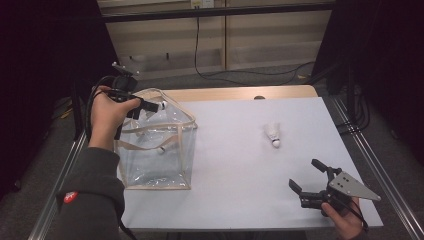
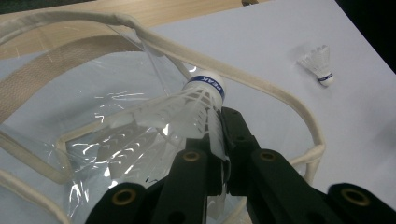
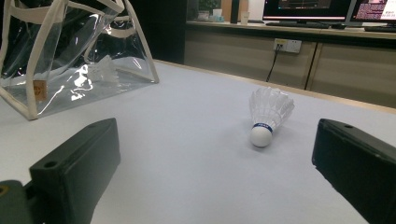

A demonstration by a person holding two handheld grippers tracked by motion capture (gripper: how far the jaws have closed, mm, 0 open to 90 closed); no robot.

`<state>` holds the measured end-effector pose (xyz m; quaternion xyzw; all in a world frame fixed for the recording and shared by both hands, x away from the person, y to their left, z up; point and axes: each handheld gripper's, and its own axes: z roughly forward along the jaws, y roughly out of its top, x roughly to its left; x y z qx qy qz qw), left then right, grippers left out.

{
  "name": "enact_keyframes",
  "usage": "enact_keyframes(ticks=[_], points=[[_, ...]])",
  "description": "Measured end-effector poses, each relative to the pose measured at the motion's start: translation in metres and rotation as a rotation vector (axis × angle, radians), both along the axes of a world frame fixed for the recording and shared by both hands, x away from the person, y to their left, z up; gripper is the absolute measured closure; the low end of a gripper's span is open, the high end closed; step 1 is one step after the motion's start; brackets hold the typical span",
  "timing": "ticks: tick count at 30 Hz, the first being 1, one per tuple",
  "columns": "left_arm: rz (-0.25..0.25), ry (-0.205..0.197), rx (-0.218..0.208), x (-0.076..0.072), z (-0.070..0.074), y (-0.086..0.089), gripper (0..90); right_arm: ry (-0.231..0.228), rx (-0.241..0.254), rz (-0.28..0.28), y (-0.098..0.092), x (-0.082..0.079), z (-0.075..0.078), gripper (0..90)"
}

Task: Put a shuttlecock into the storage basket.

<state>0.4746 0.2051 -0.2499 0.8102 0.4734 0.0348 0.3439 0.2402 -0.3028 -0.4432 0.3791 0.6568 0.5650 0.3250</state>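
The work in hand is loading shuttlecocks into the clear bag, and this is the drop-off step for one of them.

Nearest the person, well to the right of the bag, the right gripper rests low over the worktop with its fingers spread wide and nothing between them. In the right gripper view they frame the loose shuttlecock, which lies on its side on the worktop ahead of them, cork toward the camera, well apart from the bag and not yet touched.

Farther off, the left gripper hangs over the bag's open mouth, above its cream-trimmed rim. Its fingers are pressed onto the feather skirt of the held shuttlecock, whose blue-banded cork points away from the hand toward the rim. At the bottom of the bag another shuttlecock already lies.

The next move, as I judge it, calls for the left fingers to part so that the held shuttlecock falls inside the bag; the cork sits near the rim, so shifting it a little toward the middle of the opening first would keep it from catching on the trim or the strap. Then the right gripper has to advance and close on the loose shuttlecock, gently, since the skirt crushes easily.
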Motion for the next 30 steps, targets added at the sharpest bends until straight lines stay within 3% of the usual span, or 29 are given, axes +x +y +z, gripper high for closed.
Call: enact_keyframes(ticks=[22,30], points=[[0.026,-0.004,0.023,0.006,-0.011,0.002,87.8,0.000,-0.001,0.004,0.000,0.000,0.000,1.0],[0.058,-0.012,0.023,0.008,-0.015,0.007,87.5,0.001,-0.002,0.006,0.001,0.000,0.000,1.0]])
